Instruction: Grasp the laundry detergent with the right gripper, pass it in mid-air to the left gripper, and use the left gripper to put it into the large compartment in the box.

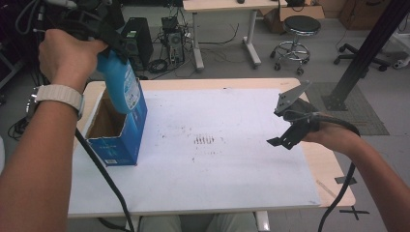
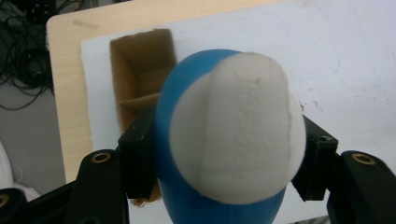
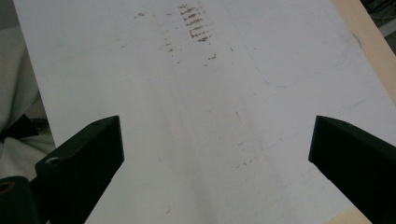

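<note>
Clamped in the left tool (image 2: pixel 229 186), a blue bottle (image 1: pixel 121 84) hung over the open blue carton (image 1: pixel 118 133) on the desk (image 1: pixel 300 188), likely needing lowering inside next, while the right tool (image 3: pixel 215 154) waited empty, jaws wide.

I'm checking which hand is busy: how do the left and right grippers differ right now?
The left gripper is shut on a blue bottle with a white base, held above the open blue box; the right gripper stands wide open with nothing between its jaws. The left is raised high, the right low over the white sheet. Both have black jaws.
</note>
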`<action>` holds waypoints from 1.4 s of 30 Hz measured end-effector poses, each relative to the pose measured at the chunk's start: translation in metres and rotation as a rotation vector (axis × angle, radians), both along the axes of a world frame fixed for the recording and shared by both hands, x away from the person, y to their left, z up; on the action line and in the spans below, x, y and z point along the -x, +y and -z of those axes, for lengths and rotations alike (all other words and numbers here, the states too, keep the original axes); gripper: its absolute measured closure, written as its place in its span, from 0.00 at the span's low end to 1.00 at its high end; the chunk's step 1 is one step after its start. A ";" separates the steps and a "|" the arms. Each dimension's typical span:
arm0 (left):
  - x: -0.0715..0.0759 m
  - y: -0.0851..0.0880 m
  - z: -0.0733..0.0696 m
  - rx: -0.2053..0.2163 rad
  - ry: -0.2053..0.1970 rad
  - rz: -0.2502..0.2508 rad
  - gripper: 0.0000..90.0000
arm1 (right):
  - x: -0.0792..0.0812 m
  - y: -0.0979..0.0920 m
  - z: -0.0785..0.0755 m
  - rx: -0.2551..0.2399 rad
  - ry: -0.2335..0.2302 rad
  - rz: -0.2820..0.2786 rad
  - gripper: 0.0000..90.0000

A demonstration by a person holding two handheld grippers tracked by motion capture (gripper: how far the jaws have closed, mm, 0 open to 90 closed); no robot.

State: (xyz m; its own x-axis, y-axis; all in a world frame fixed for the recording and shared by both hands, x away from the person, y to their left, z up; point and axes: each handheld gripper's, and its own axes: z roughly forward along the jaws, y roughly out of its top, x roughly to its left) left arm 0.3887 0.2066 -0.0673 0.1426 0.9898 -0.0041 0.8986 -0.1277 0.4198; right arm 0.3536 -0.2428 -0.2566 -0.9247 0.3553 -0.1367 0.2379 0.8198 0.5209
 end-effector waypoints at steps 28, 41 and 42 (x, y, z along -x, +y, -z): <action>-0.013 0.056 0.055 -0.010 0.029 -0.137 0.42 | -0.007 -0.002 0.007 0.012 0.023 0.005 0.03; -0.019 0.060 0.095 -0.018 0.045 -0.125 0.42 | -0.009 0.002 0.014 0.026 0.044 0.010 0.03; -0.019 0.060 0.099 -0.020 0.039 -0.123 0.42 | -0.009 0.002 0.014 0.026 0.045 0.011 0.03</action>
State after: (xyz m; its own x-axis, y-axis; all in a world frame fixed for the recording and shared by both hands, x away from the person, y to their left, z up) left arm 0.4079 0.2665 -0.1664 0.0204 0.9997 0.0129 0.9235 -0.0238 0.3828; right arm 0.3625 -0.2407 -0.2705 -0.9263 0.3623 -0.1039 0.2699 0.8299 0.4883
